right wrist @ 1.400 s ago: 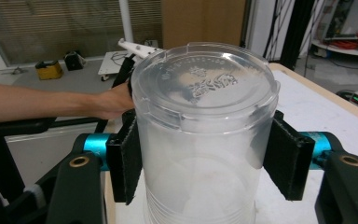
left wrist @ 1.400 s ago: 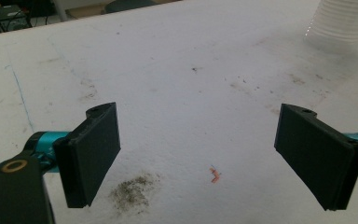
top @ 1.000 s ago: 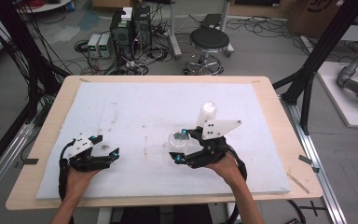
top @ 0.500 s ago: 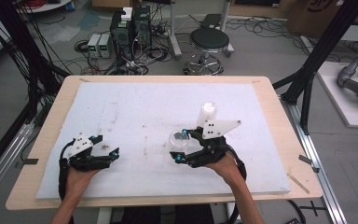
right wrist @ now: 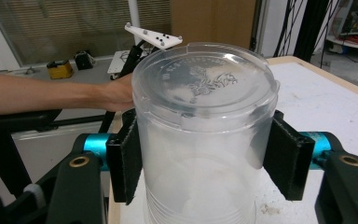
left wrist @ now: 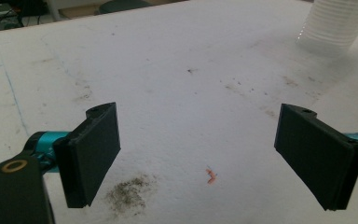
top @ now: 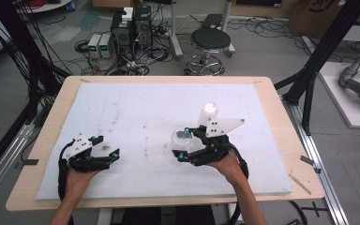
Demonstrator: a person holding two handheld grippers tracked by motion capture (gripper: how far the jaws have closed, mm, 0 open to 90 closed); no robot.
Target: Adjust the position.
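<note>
Here I have the right gripper [top: 183, 143] clamped on a clear plastic cup [right wrist: 204, 140], one black jaw pressed to each side of its wall just under the lid [right wrist: 205, 84]. The grip sits high, I judge, because the rim and lid stiffen the thin wall there, so the cup should not buckle. In the high view the cup [top: 182, 140] stands on the white foam mat [top: 136, 108], right of centre and toward the near edge, with my right hand [top: 227, 164] behind it.

Just beyond it, on the far right side, a stack of white cups [top: 208, 114] stands upright on the mat; the same stack [left wrist: 338, 21] shows at the far right corner of the left gripper view. Probably the clear cup is held beside it so it can go onto or off that stack, though I cannot tell which.

The left gripper [top: 107, 146] rests near the near-left edge with its jaws wide apart and nothing between them, only bare mat and a little orange scrap [left wrist: 210, 175]. It waits well apart from the cup, out of the way.
</note>
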